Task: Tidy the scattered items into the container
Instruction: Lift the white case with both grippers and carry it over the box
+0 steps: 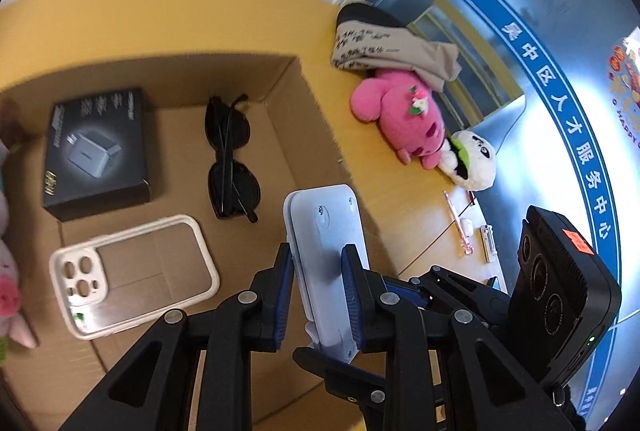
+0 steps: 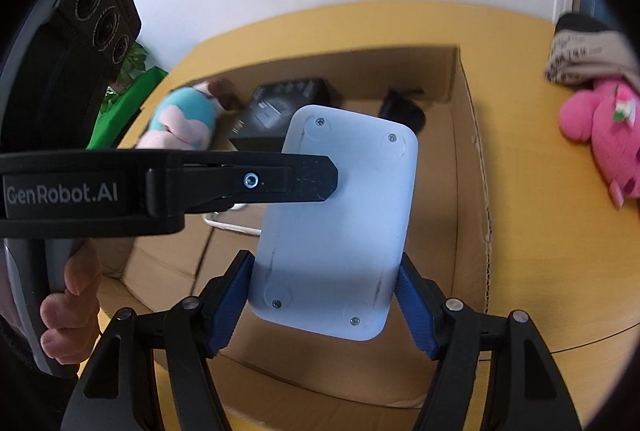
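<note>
A pale blue flat device [image 1: 326, 251] hangs tilted over the open cardboard box [image 1: 312, 111]. My left gripper [image 1: 320, 263] is shut on its thin edges near the lower end. My right gripper [image 2: 324, 301] is shut across its wide sides, with the blue pads [image 2: 230, 295] pressed on both flanks of the device [image 2: 340, 223]. In the right wrist view the left gripper [image 2: 320, 183] reaches in from the left, one black finger lying on the device's face. A hand [image 2: 72, 295] holds the left tool's handle. Inside the box [image 2: 468, 191] lie a black charger box [image 1: 96, 151], sunglasses [image 1: 230, 159] and a white phone case [image 1: 136, 271].
A teal and pink plush [image 2: 184, 119] lies in the box's far left corner. On the yellow table [image 1: 400, 215] right of the box lie a pink plush [image 1: 404, 115], a white panda plush [image 1: 472, 159], a printed sock [image 1: 384, 47], a pink pen [image 1: 458, 223] and a small white item [image 1: 486, 243].
</note>
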Tool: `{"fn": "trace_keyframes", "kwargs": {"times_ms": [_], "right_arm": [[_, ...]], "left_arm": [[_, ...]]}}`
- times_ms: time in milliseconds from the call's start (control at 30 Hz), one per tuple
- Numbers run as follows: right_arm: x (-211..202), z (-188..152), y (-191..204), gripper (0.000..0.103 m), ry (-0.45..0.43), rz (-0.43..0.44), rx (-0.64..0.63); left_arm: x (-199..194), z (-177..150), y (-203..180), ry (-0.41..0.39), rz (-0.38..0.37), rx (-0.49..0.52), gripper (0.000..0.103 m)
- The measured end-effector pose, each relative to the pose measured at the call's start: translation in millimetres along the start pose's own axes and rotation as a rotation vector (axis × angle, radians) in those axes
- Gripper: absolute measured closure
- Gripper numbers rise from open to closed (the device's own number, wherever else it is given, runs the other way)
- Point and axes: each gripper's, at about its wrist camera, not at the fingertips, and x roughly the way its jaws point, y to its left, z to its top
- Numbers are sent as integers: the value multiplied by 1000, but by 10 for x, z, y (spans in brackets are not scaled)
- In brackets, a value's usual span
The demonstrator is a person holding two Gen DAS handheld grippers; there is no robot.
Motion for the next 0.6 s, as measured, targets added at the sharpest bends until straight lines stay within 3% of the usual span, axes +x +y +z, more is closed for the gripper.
{"fn": "trace_keyframes", "kwargs": {"times_ms": [133, 300, 600], "right_arm": [[189, -53, -59, 34, 62, -13, 7], [317, -102, 51, 34, 124, -110, -56], [423, -200, 243, 34, 199, -241, -131]], "left_arm": [[212, -48, 143, 34, -7, -38, 78], [319, -118, 333, 58, -65, -102, 78], [330, -294, 426, 79, -90, -140, 78]]}}
